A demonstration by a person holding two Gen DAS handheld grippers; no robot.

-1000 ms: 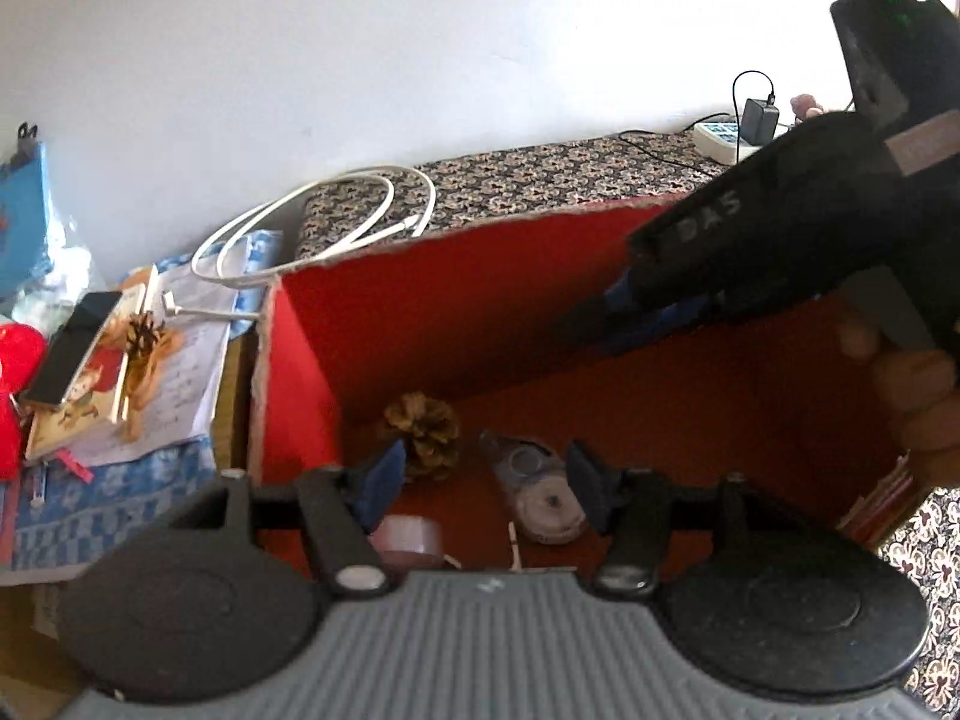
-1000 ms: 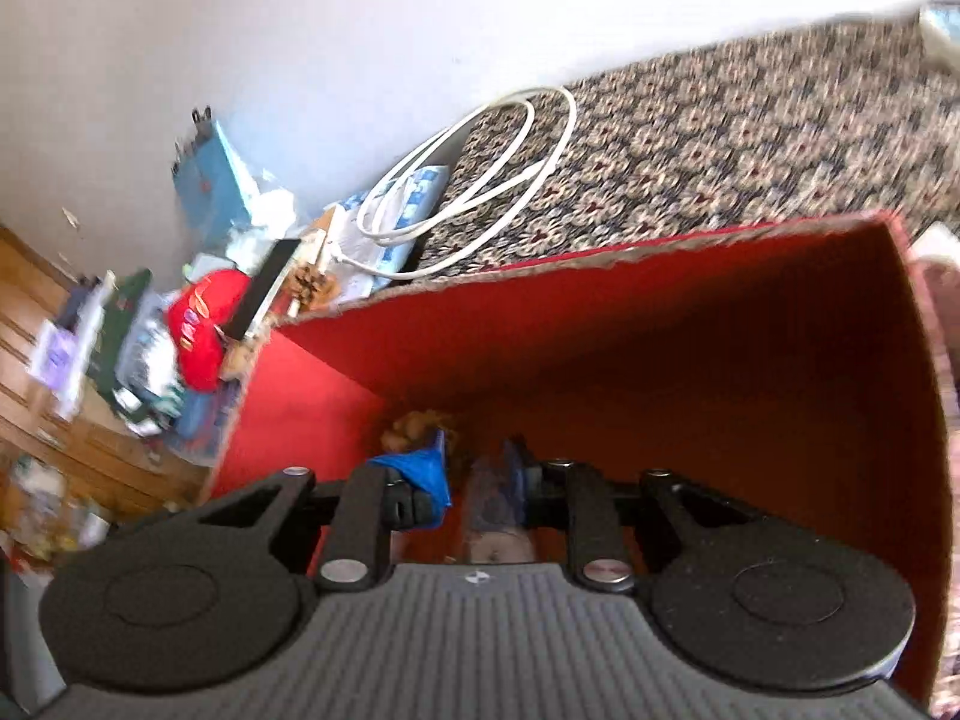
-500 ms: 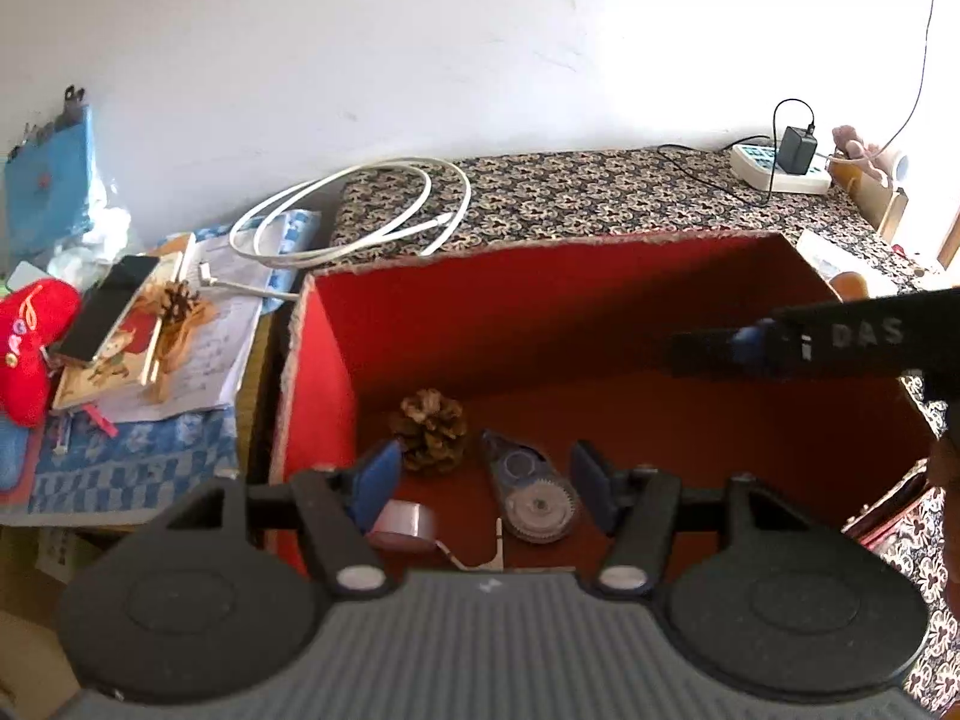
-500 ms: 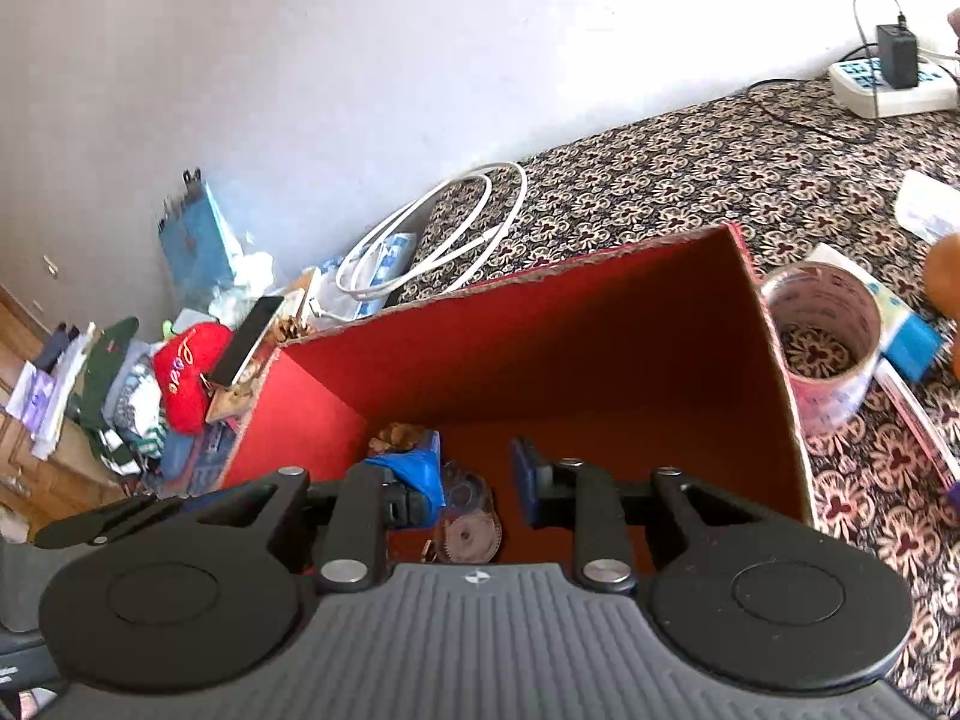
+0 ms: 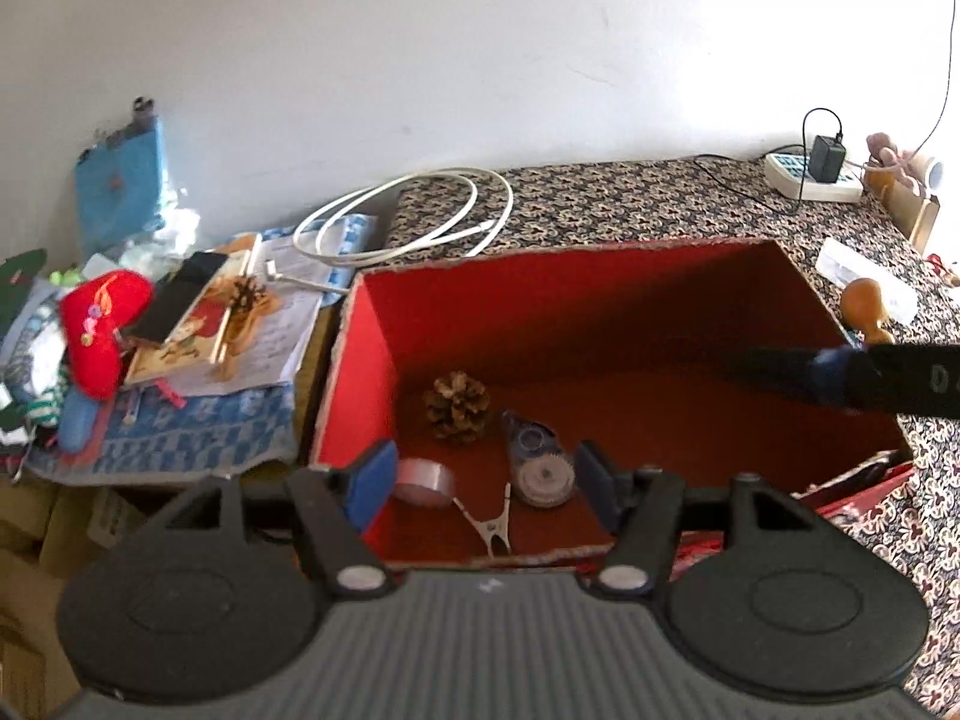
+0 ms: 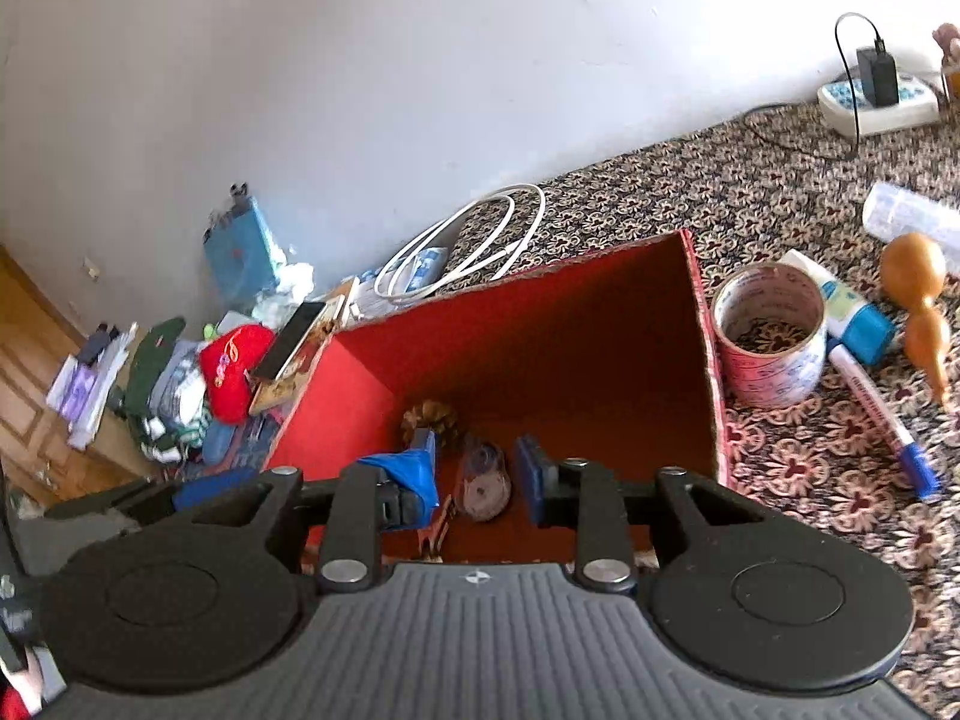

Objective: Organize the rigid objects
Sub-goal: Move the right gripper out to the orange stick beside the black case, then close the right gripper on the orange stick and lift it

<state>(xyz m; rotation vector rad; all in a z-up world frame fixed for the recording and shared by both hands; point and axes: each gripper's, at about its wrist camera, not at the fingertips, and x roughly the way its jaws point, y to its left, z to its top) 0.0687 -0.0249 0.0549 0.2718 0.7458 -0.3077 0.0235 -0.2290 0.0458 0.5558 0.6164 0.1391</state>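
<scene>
Inside the open red cardboard box [image 5: 372,372], four small things lie on the floor near its left wall: a brown pine cone [image 5: 456,405], a clear round-bodied correction tape dispenser [image 5: 537,465] just right of it, a short silver roll of tape [image 5: 423,482] nearer the front, and a small metal clip [image 5: 491,525] between the roll and the dispenser. The left gripper [image 5: 483,480] hovers over the box's front edge with its blue-padded fingers [image 5: 372,480] spread wide and nothing between them. The right gripper [image 6: 474,477] also hangs above the box, its fingers released and empty, with the dispenser [image 6: 483,483] seen through the gap below. On the patterned brown cloth [image 6: 780,198] just right of the box stands a wide roll of printed packing tape [image 6: 771,342]; beside it lie a white marker with a blue cap [image 6: 882,420], a white and blue tube [image 6: 840,306] and a tan gourd [image 6: 918,312]. A coiled white cable [image 5: 414,216] rests behind the box.
</scene>
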